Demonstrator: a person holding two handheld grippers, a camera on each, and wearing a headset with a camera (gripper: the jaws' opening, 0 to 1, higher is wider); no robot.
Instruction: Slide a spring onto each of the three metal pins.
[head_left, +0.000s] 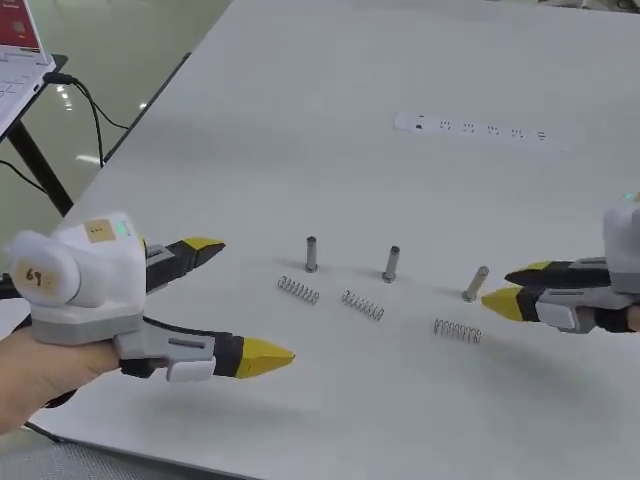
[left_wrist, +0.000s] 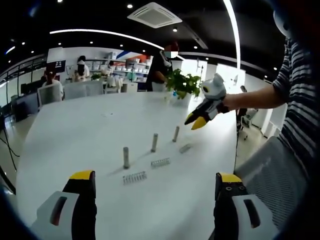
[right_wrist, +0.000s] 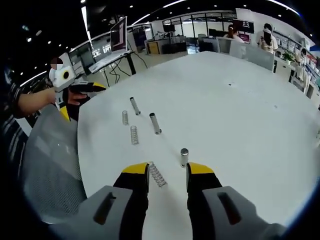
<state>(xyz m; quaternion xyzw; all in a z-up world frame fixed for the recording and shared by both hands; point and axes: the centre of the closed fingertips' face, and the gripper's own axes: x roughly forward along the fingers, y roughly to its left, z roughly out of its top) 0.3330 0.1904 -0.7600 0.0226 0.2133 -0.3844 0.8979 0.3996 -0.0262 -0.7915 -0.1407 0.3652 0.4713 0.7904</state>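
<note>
Nothing is done yet, as far as I can see: all three pins stand bare on the table, and each spring lies flat close in front of its pin. Reading across the head view, the first pin has the first spring by its foot, the second pin has the second spring, and the third pin has the third spring near it. My left gripper hangs over the table on the first pin's side, jaws wide apart and empty, apart from all the parts. My right gripper sits just beside the third pin. In the right gripper view its jaws stand a narrow gap apart and hold nothing, with the third spring lying on the table between the tips and the third pin just ahead of them. I cannot tell whether the tips touch that spring. I judge the job to be at its very start, with the first pickup not yet made. Three springs are left to lift and thread on, and the third looks the likely one to begin with.
</note>
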